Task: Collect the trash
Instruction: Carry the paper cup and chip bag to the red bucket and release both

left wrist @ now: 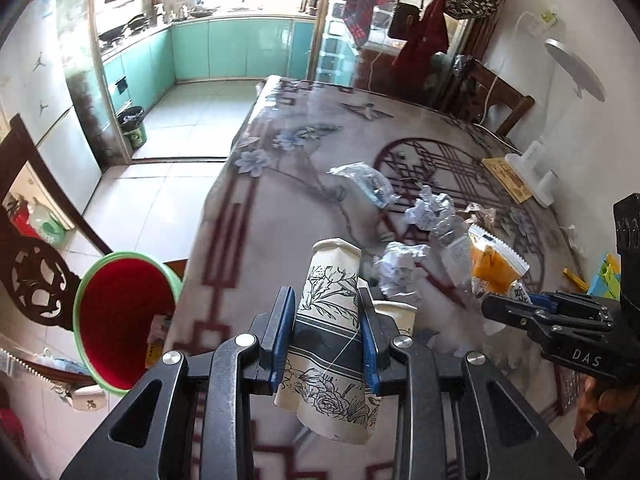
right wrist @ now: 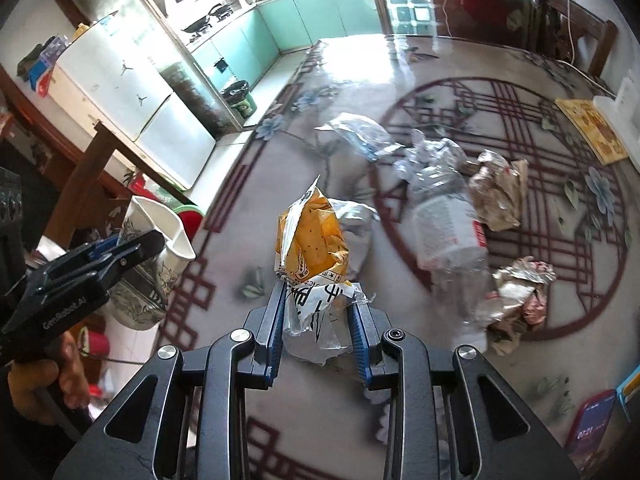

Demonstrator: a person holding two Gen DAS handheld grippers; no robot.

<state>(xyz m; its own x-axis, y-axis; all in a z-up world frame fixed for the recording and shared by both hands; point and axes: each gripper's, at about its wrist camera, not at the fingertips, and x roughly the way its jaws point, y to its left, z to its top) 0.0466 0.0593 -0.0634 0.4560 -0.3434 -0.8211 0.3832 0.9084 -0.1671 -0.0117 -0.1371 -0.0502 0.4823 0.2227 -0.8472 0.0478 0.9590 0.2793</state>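
Clamped in the left tool (left wrist: 327, 332), a paper cup (left wrist: 332, 320) is being squeezed across its middle, the blue pads narrowed onto its printed wall and the rim already pinched out of round. It is looking light and thin, so it is crushing rather than slipping; a hold on the mid-wall is probably working well enough for trash.

Across in the right view, the right tool (right wrist: 318, 328) is pinching the crumpled white tail of an orange snack wrapper (right wrist: 312, 240), jaws nearly together. The film is looking slick, limp and almost weightless, and its bunched end is likely the safest place to grip.

Both items are being held above the near-left part of the surface (left wrist: 240, 240). A red bin (left wrist: 120, 320) with a green rim is standing just off the surface's left edge, likely their destination.

Toward the surface's middle, a crushed clear bottle (right wrist: 448, 224), foil wads (right wrist: 516, 296) and a plastic bag (right wrist: 360, 132) are waiting.
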